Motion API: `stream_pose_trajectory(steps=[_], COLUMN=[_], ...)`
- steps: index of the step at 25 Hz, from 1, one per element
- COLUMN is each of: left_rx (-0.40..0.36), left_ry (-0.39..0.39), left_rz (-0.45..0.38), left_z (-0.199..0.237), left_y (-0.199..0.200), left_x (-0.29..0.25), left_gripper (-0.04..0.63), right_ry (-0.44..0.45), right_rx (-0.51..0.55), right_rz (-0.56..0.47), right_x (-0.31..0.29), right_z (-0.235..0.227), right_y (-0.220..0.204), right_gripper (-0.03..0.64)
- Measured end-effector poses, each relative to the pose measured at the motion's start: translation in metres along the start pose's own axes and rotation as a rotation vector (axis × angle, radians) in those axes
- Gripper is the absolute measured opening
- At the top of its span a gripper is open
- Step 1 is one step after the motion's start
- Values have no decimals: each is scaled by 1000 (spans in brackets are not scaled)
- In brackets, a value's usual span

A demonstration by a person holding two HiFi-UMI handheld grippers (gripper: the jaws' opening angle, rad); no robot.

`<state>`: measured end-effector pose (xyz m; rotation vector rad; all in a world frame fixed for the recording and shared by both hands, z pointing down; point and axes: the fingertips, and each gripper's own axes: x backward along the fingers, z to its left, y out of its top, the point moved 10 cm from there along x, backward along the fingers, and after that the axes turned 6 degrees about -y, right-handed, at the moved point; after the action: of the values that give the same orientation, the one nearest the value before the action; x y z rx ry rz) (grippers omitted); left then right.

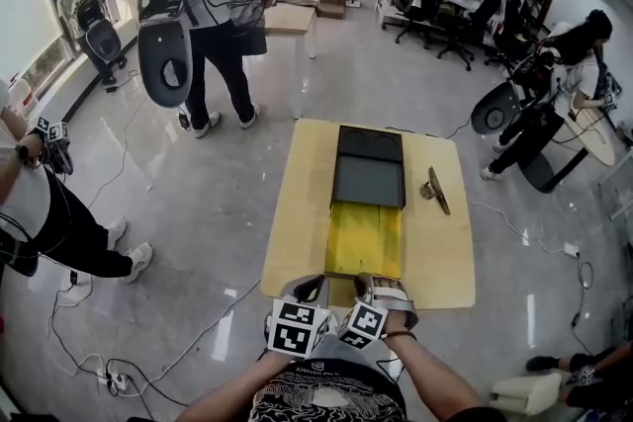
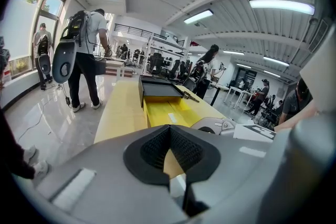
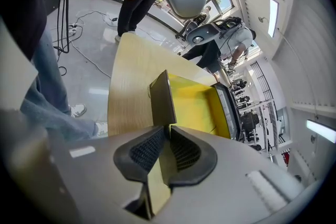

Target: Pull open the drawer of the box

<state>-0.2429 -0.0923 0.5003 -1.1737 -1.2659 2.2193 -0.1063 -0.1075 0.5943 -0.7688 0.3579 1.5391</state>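
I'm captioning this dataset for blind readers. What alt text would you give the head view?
A yellow drawer stands pulled out of a flat black box on a pale wooden table; the left gripper and right gripper sit at its near end. Other people stand around on the glossy floor.

Bright from windows (image 2: 21, 23) and ceiling strips (image 2: 281, 5); edges warped, foreground seemingly soft.

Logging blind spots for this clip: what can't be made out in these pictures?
- Head view: the drawer front, hidden behind the left gripper and right gripper.
- Head view: the small object beside the box, too small to identify.
- Left gripper view: the drawer's near end, hidden by that gripper's body.
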Motion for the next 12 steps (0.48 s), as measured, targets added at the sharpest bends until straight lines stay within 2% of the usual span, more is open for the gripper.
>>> stream_pose_trajectory(steps=[6,12], left_rx=[6,10], left_ry=[3,4], left_rz=[-5,-23], left_z=[-19,-22], left_y=[-2,12], left_x=[20,37], left_gripper=[12,12], right_ry=[10,3], right_rx=[-37,-255], right_rz=[-3,-44], right_x=[25,49], right_z=[3,-20], right_y=[-7,3], right_gripper=[54,58])
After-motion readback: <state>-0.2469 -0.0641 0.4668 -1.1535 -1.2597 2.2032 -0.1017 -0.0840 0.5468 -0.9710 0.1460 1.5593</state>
